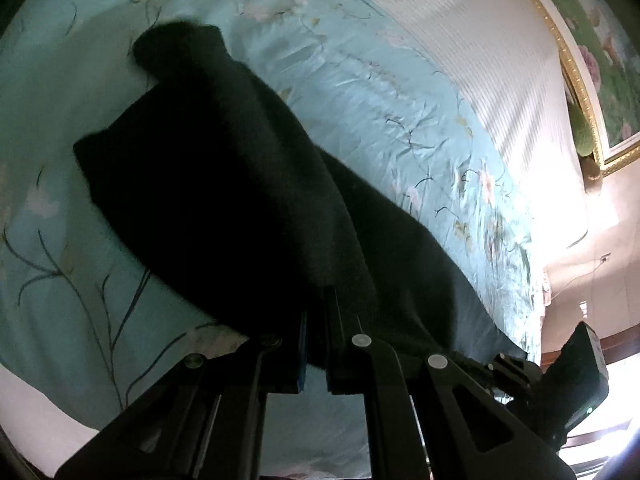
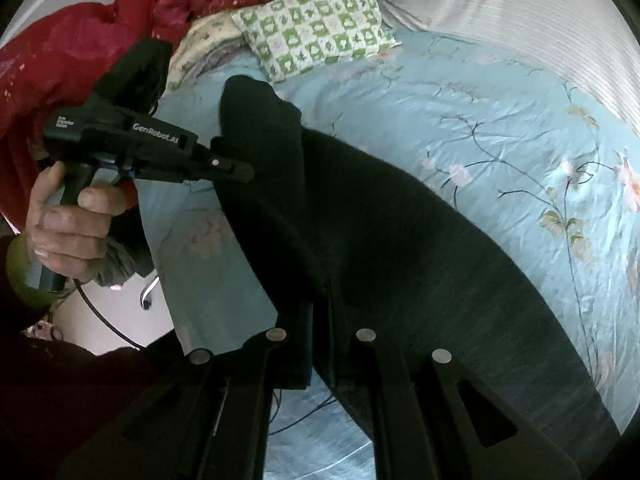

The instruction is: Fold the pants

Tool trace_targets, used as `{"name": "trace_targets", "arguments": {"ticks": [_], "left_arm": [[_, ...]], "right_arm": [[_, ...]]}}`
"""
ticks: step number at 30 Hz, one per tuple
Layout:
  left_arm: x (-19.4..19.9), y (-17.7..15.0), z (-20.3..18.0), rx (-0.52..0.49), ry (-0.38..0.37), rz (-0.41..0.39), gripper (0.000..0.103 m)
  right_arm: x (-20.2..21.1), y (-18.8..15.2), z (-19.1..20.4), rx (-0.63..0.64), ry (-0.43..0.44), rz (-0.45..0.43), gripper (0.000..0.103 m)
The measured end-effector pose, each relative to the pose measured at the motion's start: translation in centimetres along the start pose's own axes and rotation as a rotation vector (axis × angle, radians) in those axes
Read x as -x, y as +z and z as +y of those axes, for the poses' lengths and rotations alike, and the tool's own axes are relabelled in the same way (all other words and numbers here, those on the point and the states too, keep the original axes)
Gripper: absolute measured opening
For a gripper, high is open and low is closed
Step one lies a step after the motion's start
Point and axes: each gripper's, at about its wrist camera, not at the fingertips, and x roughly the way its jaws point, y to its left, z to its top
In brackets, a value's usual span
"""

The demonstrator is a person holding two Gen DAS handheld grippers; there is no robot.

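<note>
right claw [image 2: 320, 312] clamped shut on black pants [image 2: 380, 220], left claw [image 1: 318, 320] likewise gripping them, over blue bedsheet [image 2: 500, 120]

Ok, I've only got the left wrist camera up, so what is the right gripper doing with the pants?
Observer: The right gripper is shut on the near end of the dark pants, which run away from it across the bedspread.
Operator: And how does my left gripper look from outside?
Observer: The left gripper is shut, with its tip pinching the side edge of the pants. A hand grips its handle.
Operator: Anything beyond the pillow?
Observer: A red quilt is piled behind the green-checked pillow.
</note>
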Motion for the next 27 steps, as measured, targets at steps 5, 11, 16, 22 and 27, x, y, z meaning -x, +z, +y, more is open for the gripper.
{"name": "trace_targets", "arguments": {"ticks": [5,11,16,22,27], "left_arm": [[-0.2,-0.6,1.1,0.005,-0.012,0.003,0.005],[-0.3,-0.6,1.5,-0.002,-0.021,0.014,0.005],[-0.4,-0.7,2.5,0.002,-0.033,0.039,0.008],[1.5,-1.2,4.0,0.0,0.035,-0.004,0.014],[3.3,-0.4,5.7,0.03,0.063,-0.049,0.022]], "right_arm": [[-0.7,-0.2,0.3,0.004,-0.006,0.031,0.006],[-1.2,-0.6,0.6,0.019,-0.015,0.063,0.006],[-1.7,-0.7,0.9,0.024,-0.002,0.102,0.009],[-1.1,-0.4,0.1,-0.048,0.068,0.095,0.025],[0.4,0.5,-0.6,-0.109,0.127,0.028,0.029]]}}
